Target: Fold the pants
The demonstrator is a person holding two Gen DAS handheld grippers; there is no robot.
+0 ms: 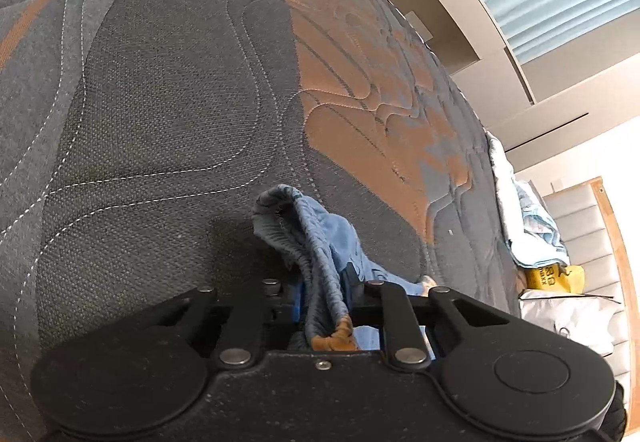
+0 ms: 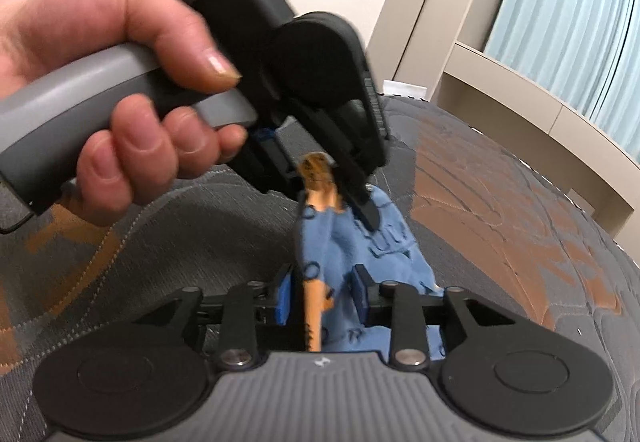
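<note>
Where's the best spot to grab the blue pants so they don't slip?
Probably the gathered waistband, the thick bunched edge with the orange trim. Both tongs already pinch there: the left tongs and the right tongs hold it from the near side, fingers pointing out over the bed. That ridge gives more to bite than the thin flat cloth.

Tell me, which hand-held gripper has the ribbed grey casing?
The right hand-held gripper: its casing is ribbed grey; the left hand-held gripper has plain black. Both grip blue pants.
</note>
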